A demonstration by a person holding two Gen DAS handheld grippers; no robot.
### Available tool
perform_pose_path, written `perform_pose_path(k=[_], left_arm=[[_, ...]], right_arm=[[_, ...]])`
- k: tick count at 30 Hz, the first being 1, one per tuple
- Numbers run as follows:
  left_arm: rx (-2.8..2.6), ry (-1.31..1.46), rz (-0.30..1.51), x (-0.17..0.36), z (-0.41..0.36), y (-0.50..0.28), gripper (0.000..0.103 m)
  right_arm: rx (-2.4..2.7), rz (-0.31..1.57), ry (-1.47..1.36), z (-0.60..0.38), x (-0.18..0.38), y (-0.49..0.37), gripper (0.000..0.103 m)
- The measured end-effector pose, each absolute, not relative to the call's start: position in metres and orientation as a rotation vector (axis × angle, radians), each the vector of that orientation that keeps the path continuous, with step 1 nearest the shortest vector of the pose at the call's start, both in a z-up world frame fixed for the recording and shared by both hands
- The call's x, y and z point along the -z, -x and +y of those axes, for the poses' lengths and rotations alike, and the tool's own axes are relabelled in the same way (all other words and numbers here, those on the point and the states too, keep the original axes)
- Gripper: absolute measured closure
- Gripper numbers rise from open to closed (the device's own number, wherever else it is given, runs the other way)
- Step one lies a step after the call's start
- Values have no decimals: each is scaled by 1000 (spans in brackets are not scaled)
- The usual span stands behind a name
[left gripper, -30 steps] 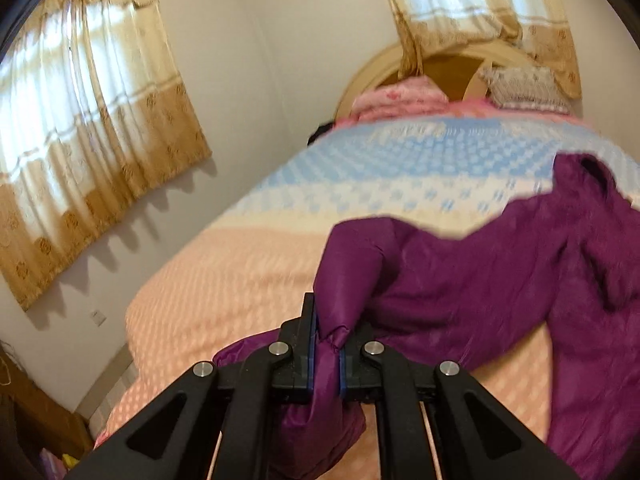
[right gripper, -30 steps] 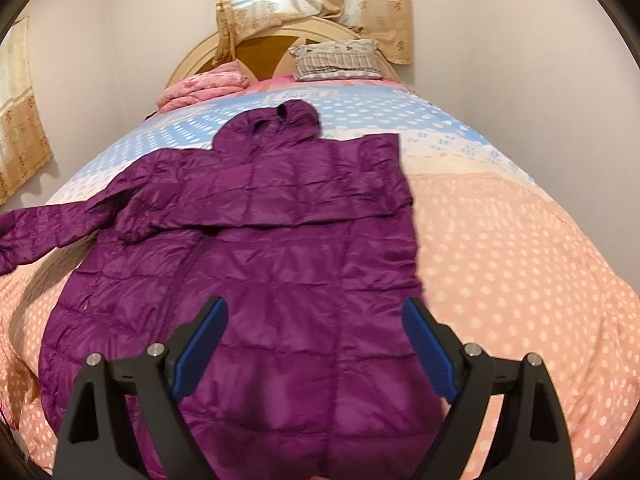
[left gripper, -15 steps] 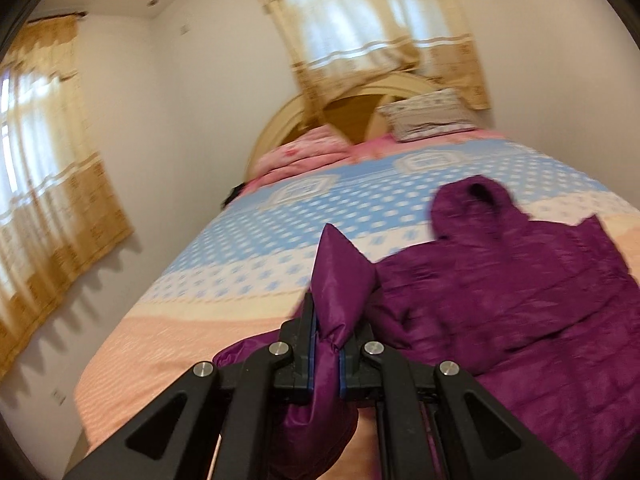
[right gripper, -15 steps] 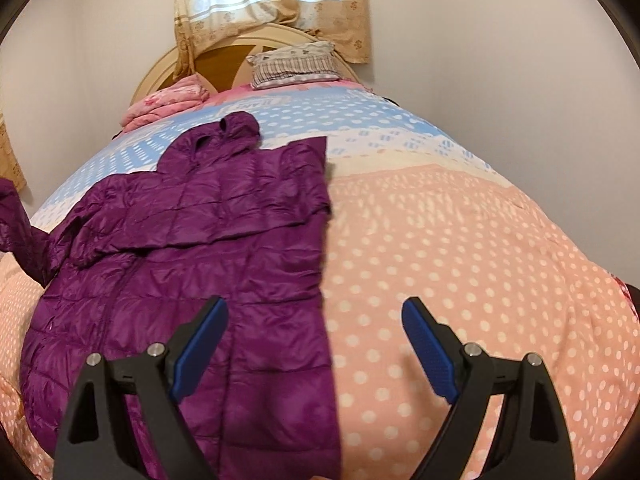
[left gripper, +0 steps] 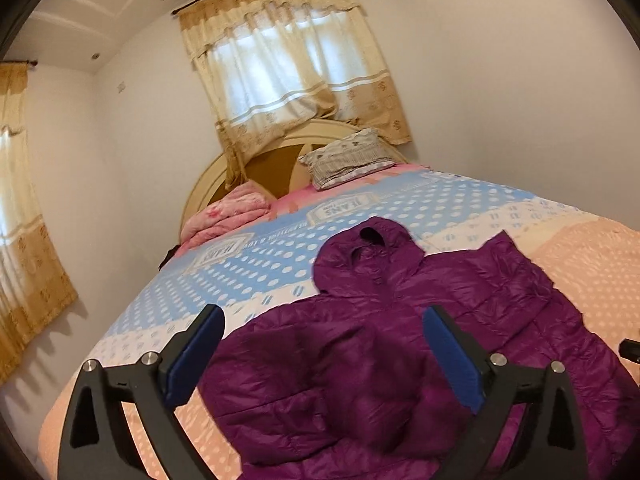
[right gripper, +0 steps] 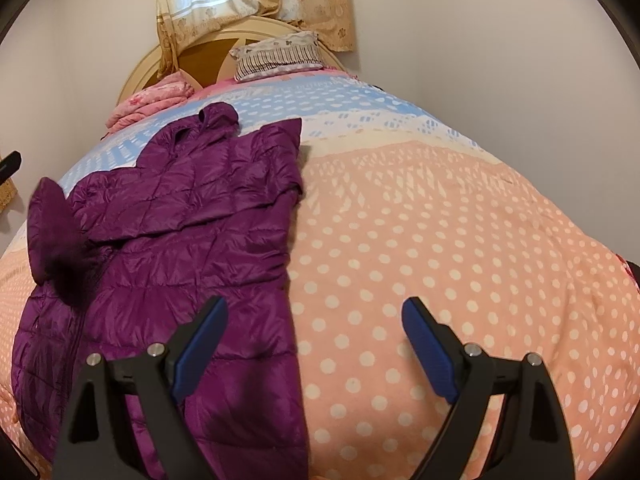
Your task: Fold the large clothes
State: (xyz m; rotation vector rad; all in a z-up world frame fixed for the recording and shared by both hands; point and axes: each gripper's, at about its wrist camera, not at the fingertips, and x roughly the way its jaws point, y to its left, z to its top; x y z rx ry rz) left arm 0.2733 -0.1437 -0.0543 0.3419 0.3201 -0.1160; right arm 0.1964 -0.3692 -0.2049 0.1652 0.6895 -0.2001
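Purple jacket (right gripper: pixel 192 216) lies flat on the bed's (right gripper: pixel 440 240) left half; right half bare. My left gripper (left gripper: pixel 324 356) hovers wide over a blurred, seemingly folded-in sleeve; right gripper (right gripper: pixel 314 344) wide, straddling the jacket's edge.

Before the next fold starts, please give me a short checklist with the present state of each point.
1. Left gripper open and holding nothing: ok.
2. Right gripper open and holding nothing: ok.
3. Purple jacket lies on the bed: ok.
4. Right side of the jacket folded in with a straight edge: ok.
5. Left sleeve lying flat across the body: not ok; it looks bunched and blurred.
6. Bottom hem even: cannot tell; it is hidden behind the grippers.
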Motion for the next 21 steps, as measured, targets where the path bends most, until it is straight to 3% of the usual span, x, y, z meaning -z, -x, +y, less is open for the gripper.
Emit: perform_pose_path(k=[10, 19, 21], left_arm=[[-172, -255, 488, 104, -28, -317, 4], [-369, -136, 670, 174, 33, -342, 4], [-384, -109, 690, 179, 44, -347, 4]], right_arm=[[50, 696, -151, -317, 193, -223, 12], [-138, 767, -249, -271, 191, -313, 13], [-163, 797, -284, -266, 198, -336, 17]])
